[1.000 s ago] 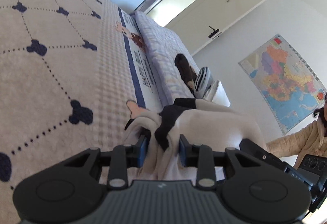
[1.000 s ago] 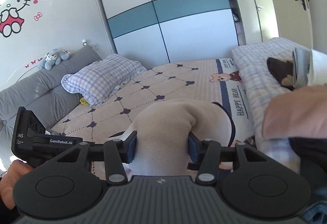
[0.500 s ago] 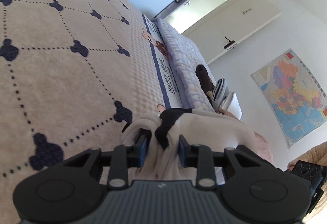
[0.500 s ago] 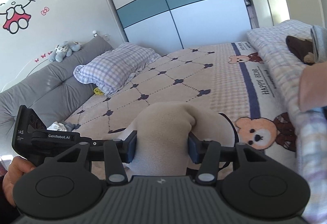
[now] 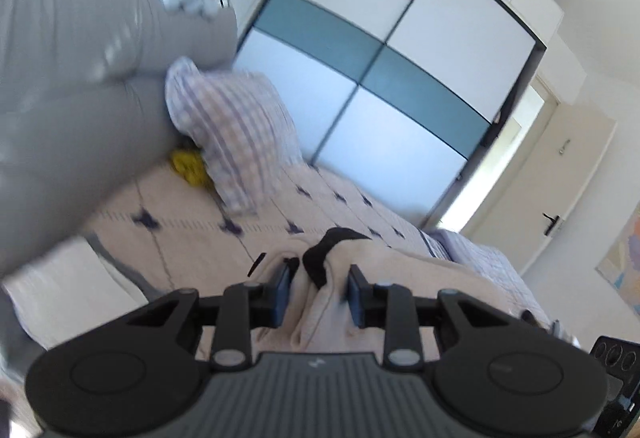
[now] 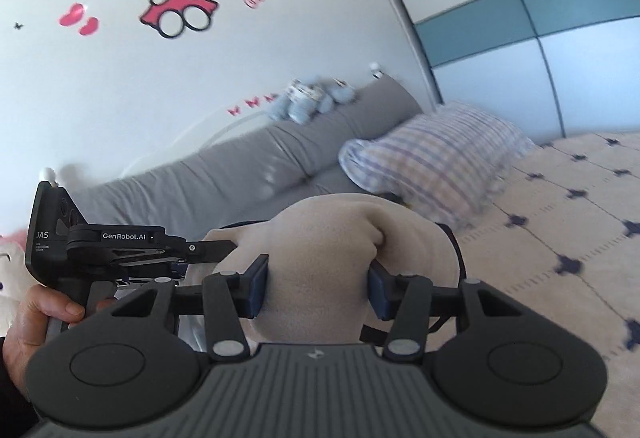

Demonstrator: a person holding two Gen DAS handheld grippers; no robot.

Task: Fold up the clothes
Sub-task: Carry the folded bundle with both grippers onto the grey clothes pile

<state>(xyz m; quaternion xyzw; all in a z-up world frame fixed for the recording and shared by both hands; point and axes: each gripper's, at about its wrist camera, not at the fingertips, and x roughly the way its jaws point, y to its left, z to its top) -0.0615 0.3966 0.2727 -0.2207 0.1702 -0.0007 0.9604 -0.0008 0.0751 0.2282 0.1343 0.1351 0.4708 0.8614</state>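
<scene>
Gripping beige garment (image 6: 320, 262), both tools

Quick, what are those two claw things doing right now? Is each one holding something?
Left gripper: shut on a bunched edge of the beige garment.
Right gripper: shut on a thick fold of the same beige garment.

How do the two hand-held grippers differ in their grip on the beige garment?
The left hand-held gripper pinches a narrow, creased bunch with a black trim, jaws closer together. The right hand-held gripper clamps a thick, smooth, rounded fold, jaws wider apart. Both are shut on the same beige garment above the patterned bed.
</scene>
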